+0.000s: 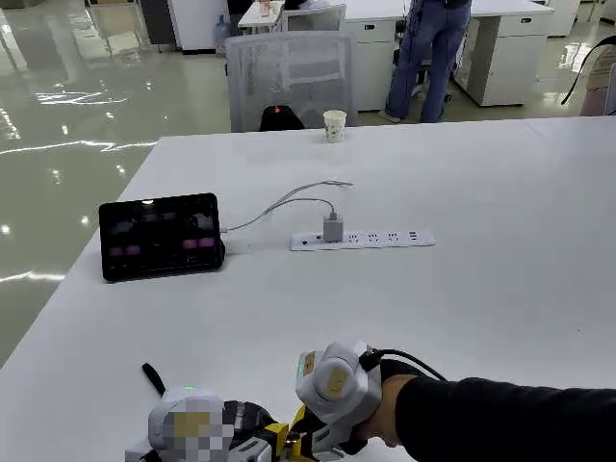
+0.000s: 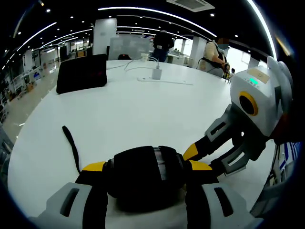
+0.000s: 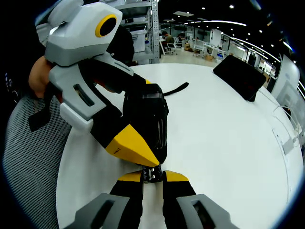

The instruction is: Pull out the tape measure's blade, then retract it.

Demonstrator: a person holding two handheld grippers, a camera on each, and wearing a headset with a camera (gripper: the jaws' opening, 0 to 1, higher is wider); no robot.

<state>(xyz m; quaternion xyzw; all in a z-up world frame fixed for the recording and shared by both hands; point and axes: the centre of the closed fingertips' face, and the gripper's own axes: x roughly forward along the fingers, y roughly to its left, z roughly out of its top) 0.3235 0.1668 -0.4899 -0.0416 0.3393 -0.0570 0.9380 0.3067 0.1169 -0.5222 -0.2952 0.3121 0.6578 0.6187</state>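
Black, the tape [image 1: 247, 417] is sitting at the near edge of the table [image 1: 462, 289] in the head view. It is lying between the left gripper [image 1: 252, 435] and the right gripper [image 1: 292, 434], which is pointing in from the sleeved arm's side. How the jaws are standing is not showing here (they are too low in the frame).

From the left gripper view, the left jaws are clamping the tape across its width, yellow tips on either side, and holding it just above the table. A strap [image 2: 71, 145] is trailing away to the left on the tabletop. The right gripper is slanting in from the right, its tips touching the tape's right side.

From the right gripper view, the right jaws are pinching the hook [image 3: 152, 173], a small metal tab at the tape's mouth. The tape is lying straight ahead of them, almost touching. With the hook sitting right at the mouth, the pull-out is probably only starting.

The blade's line is running along the right jaws, so the pull is likely calling for the right gripper to draw straight back while the left is anchoring the tape.
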